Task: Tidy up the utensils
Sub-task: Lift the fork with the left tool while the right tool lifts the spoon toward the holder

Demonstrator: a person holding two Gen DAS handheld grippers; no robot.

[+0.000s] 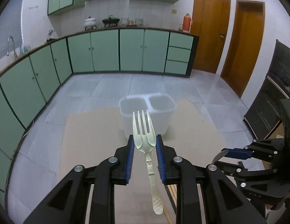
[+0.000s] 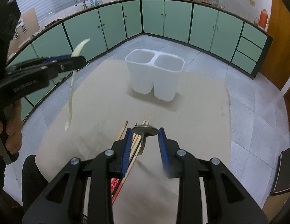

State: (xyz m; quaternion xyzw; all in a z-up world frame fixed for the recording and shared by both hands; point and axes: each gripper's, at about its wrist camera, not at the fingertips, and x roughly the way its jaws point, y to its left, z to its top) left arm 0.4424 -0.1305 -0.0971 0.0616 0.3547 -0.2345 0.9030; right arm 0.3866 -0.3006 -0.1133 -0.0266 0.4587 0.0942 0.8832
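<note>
Fork point(image 1: 145, 130), pale plastic, pinched at its neck by left gripper point(image 1: 145, 145), held in the air w/ tines pointing at the white two-cell holder point(image 1: 154, 110) ahead. Metal spoon point(image 2: 145, 130) clamped by its bowl in right gripper point(image 2: 145, 136), handle hanging down. Chopsticks point(image 2: 124, 160) lie on tan mat point(image 2: 201, 112) under right gripper. Holder stands mid-mat, well apart from both; bare mat all round it, tiled floor point(image 2: 247, 130) past mat edges.
</note>
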